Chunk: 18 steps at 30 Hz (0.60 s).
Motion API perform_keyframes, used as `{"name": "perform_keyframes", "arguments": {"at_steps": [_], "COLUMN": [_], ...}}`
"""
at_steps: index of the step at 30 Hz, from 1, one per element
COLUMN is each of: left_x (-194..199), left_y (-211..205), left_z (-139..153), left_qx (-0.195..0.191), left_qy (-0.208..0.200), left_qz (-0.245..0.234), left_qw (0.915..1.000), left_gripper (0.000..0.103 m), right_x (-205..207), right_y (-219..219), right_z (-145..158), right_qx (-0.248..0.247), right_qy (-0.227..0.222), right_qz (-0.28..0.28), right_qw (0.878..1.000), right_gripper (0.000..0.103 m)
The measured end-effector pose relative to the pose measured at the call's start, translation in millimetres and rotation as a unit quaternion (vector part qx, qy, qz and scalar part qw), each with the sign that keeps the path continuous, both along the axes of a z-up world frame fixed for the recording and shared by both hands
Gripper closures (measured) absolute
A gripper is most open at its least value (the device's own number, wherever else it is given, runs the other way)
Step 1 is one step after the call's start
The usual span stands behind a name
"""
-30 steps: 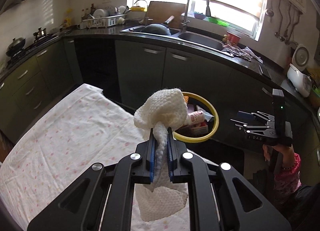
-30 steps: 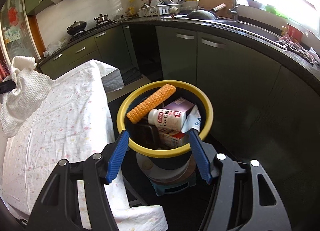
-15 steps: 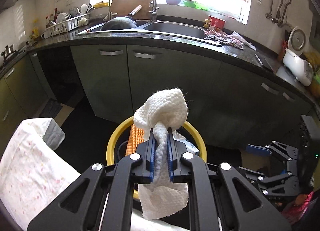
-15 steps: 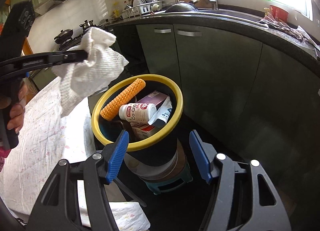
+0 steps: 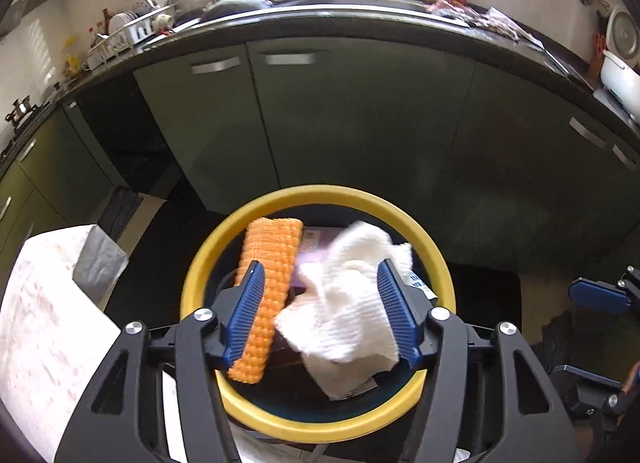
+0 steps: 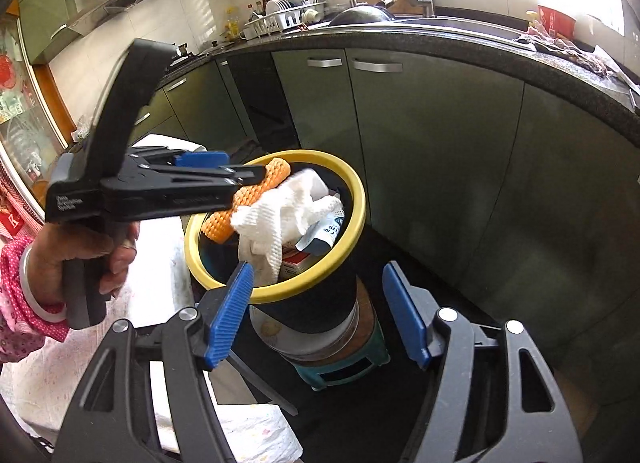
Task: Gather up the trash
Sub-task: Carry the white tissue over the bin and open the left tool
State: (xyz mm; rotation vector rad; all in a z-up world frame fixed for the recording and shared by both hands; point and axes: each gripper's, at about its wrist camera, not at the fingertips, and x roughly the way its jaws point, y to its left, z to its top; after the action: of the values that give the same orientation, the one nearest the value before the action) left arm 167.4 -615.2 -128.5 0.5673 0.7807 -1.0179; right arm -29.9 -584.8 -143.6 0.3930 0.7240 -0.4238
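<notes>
Opened since half a second back: left gripper (image 5: pixel 320 315) jaws, then clamped on the white paper towel (image 5: pixel 348 311), now spread wide, pads well apart. Towel released, blurred, between the pads, brushing or just beside the right-hand pad; cannot tell if still touching. Directly under and ahead of the jaws: yellow-rimmed trash bin (image 5: pixel 436 263), mouth facing up, so drop line runs straight down into it. From the right wrist view, towel (image 6: pixel 280 219) draped over the trash already inside, lower tail hanging toward the near rim; probably settling in, not fully sunk. Beside it, orange corn-cob-shaped piece (image 5: pixel 268 299), long axis running near-to-far across the bin's left half, leaning on the rim. Purple box (image 5: pixel 316 247) and a white tube (image 6: pixel 330 229) under the towel. Right gripper (image 6: pixel 320 315) empty, jaws spread, lower and nearer the camera side of the bin (image 6: pixel 352 239), bin framed between its pads but not touched. Left hand (image 6: pixel 84 251) on its handle, above the bin's left rim. Left nearer the towel by far. Further out: table with floral cloth (image 5: pixel 44 319) to the left, green cabinets (image 5: pixel 340 119) behind. Likely next: lift left clear, check tail over rim.
</notes>
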Motion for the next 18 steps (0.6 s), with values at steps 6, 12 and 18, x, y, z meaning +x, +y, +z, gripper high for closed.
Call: {"name": "perform_keyframes", "arguments": {"at_steps": [6, 12, 18], "left_x": [7, -4, -26], "left_y": [66, 189, 308], "left_z": [46, 101, 112], "left_qx": [-0.057, -0.137, -0.123], "left_qy": [-0.012, -0.069, -0.119], "left_qz": [0.055, 0.14, 0.261], "left_qw": [0.9968, 0.9783, 0.9502], "left_gripper": [0.014, 0.005, 0.005], "right_x": [3, 13, 31], "right_y": [8, 28, 60], "right_z": [4, 11, 20], "right_qx": [-0.006, -0.016, -0.025], "right_qy": [0.003, 0.002, -0.008], "right_qz": [0.005, 0.032, 0.083], "right_qw": [1.0, 0.999, 0.996], "right_gripper": [0.038, 0.035, 0.027]}}
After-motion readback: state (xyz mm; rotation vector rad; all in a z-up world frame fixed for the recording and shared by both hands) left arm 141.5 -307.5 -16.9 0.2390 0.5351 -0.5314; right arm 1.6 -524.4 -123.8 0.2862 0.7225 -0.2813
